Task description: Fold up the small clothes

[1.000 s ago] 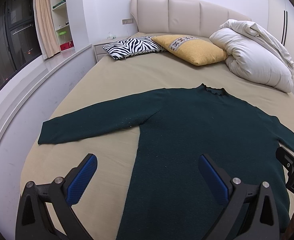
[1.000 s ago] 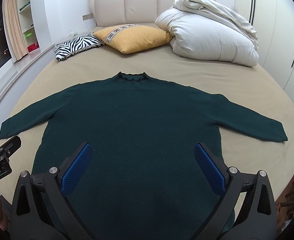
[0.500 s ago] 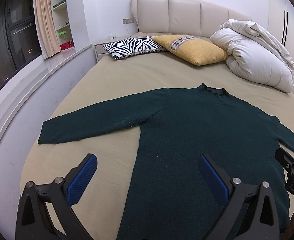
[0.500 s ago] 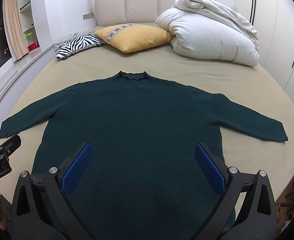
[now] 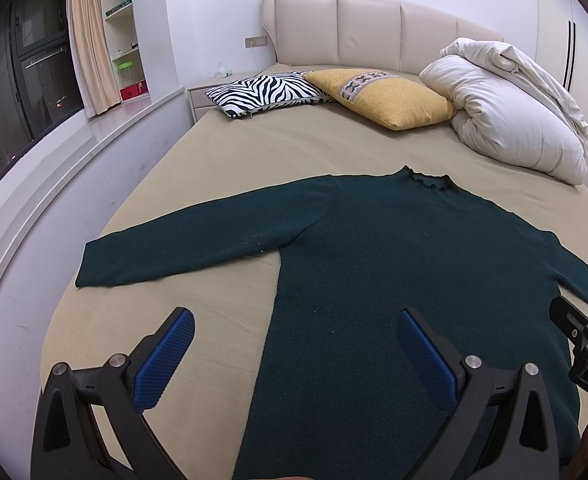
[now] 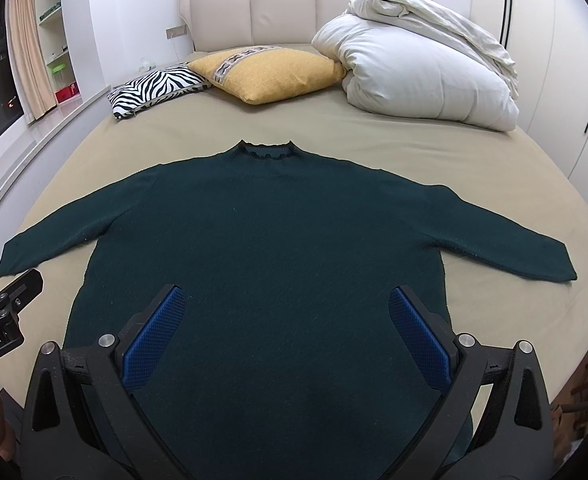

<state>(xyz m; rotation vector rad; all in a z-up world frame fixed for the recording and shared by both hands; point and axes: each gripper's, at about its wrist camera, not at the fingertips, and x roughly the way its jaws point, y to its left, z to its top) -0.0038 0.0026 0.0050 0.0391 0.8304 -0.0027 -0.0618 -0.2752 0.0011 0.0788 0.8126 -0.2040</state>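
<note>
Both tools, left tool (image 5: 292,350) and right tool (image 6: 284,326), hover wide open and empty over the bed (image 6: 473,152), where the dark green sweater (image 6: 278,232) lies flat, sleeves spread. Soft, limp knit, probably light; it will likely sag, so pinch a sleeve cuff (image 5: 94,264) or hem corner.

Bare bed (image 6: 373,152) around sweater (image 6: 262,240); pillows (image 6: 266,72) and duvet (image 6: 421,76) block the headboard end; ledge (image 5: 54,184) flanks left.
</note>
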